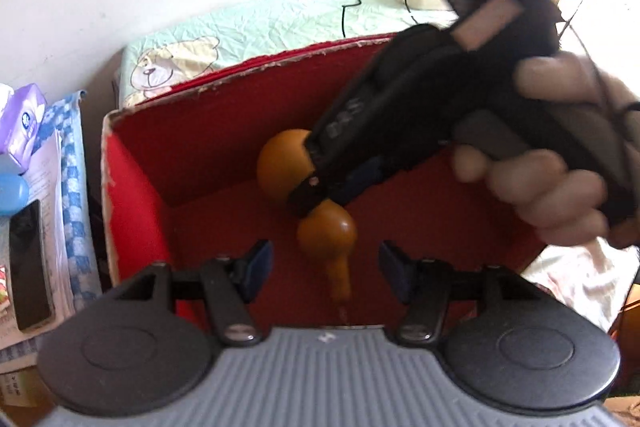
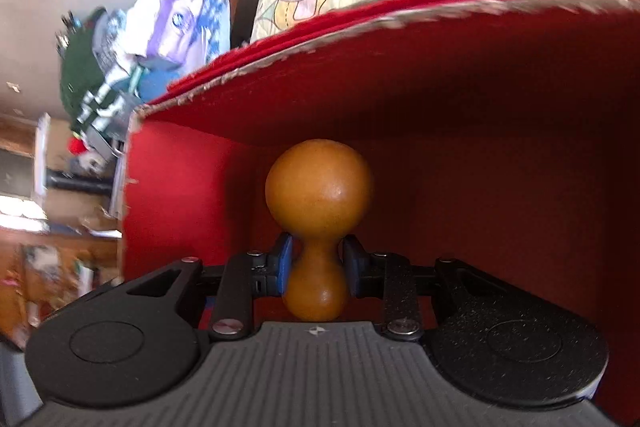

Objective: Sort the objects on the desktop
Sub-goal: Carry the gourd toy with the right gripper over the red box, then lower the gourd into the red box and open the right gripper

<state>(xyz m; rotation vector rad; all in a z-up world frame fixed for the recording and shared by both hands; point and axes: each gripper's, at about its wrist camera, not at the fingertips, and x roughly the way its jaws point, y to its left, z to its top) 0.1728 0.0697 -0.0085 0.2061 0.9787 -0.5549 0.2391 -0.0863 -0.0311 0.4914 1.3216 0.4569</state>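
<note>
An orange-brown gourd (image 2: 319, 195) with two bulbs and a thin stem hangs inside a red cardboard box (image 2: 480, 131). My right gripper (image 2: 316, 267) is shut on the gourd's narrow waist, blue pads on both sides. In the left wrist view the same gourd (image 1: 326, 233) points stem-down toward me, and the right gripper (image 1: 314, 193), held by a hand (image 1: 560, 163), reaches into the red box (image 1: 132, 187) from the upper right. My left gripper (image 1: 322, 269) stands open near the box's front, nothing between its fingers.
A pale green sheet with a bear print (image 1: 176, 63) lies behind the box. Left of the box are a blue checked cloth (image 1: 72, 187), a purple tissue pack (image 1: 24, 123), papers and a dark phone (image 1: 30, 263). White cloth (image 1: 576, 279) lies at the right.
</note>
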